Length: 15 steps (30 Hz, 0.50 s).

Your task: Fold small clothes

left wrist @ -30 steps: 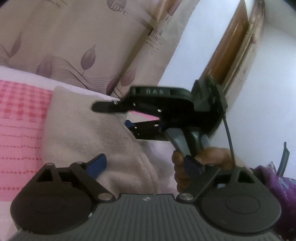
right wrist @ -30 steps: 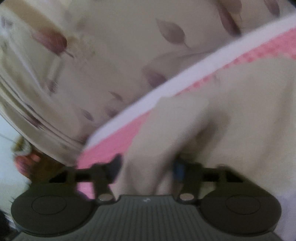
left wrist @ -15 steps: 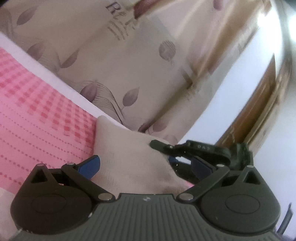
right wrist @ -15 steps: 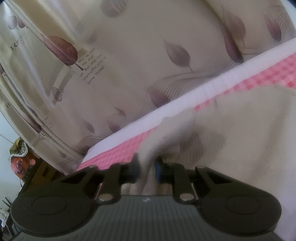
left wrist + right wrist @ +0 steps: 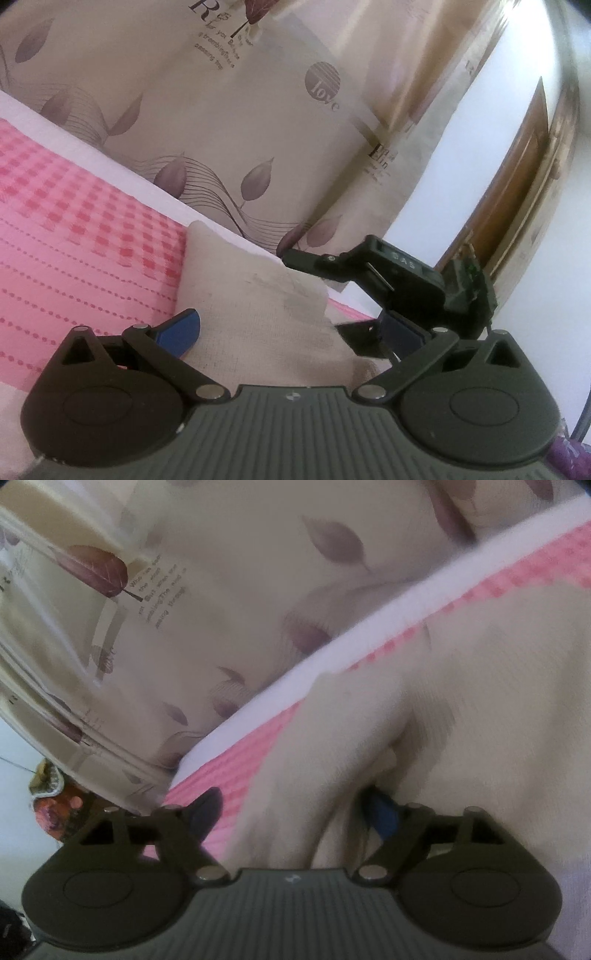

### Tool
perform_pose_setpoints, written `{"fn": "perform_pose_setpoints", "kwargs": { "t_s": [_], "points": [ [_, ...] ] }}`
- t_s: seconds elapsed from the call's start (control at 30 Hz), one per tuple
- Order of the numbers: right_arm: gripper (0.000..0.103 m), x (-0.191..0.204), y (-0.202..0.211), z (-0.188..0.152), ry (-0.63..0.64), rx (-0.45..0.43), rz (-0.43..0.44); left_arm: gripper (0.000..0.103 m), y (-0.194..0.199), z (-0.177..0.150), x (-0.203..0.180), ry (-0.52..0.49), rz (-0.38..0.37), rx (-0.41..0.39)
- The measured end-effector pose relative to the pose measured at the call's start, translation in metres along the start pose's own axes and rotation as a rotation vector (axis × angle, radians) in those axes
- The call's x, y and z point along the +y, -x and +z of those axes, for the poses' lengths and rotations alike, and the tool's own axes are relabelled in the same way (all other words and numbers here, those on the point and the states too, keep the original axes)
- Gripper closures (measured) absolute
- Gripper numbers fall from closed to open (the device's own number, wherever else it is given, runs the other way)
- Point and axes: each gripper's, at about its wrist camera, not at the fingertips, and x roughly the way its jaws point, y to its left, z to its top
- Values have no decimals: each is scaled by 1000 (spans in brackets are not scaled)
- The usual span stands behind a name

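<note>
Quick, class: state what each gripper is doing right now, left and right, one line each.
Left gripper: open, fingers spread either side of the beige cloth, gripping nothing.
Right gripper: open, beige cloth lying loose between its fingers.

The left gripper (image 5: pixel 291 332) points forward with its jaws spread wide, blue pads on either side. The right gripper (image 5: pixel 364 295) lies ahead of it and to its right, seen side-on, its black fingers (image 5: pixel 306 260) pointing leftward across the left one's line. In its own view the right gripper (image 5: pixel 295 808) also has its jaws spread apart, one pad on each side; the view is blurred.
</note>
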Motion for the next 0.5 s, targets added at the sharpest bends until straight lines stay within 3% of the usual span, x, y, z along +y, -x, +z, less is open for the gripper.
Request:
{"fn": "perform_pose_setpoints", "kwargs": {
  "t_s": [0.03, 0.07, 0.1, 0.33, 0.5],
  "points": [
    [52, 3, 0, 0, 23, -14, -8, 0, 2, -1, -1, -4, 4, -2],
    [84, 6, 1, 0, 57, -25, -36, 0, 3, -1, -2, -8, 10, -6],
    [85, 8, 1, -1, 75, -34, -55, 0, 3, 0, -2, -10, 14, -9],
    [88, 3, 36, 16, 67, -120, 28, 0, 4, 1, -2, -4, 63, -25],
    [88, -20, 84, 43, 72, -176, -9, 0, 3, 2, -3, -5, 79, -16]
  ]
}}
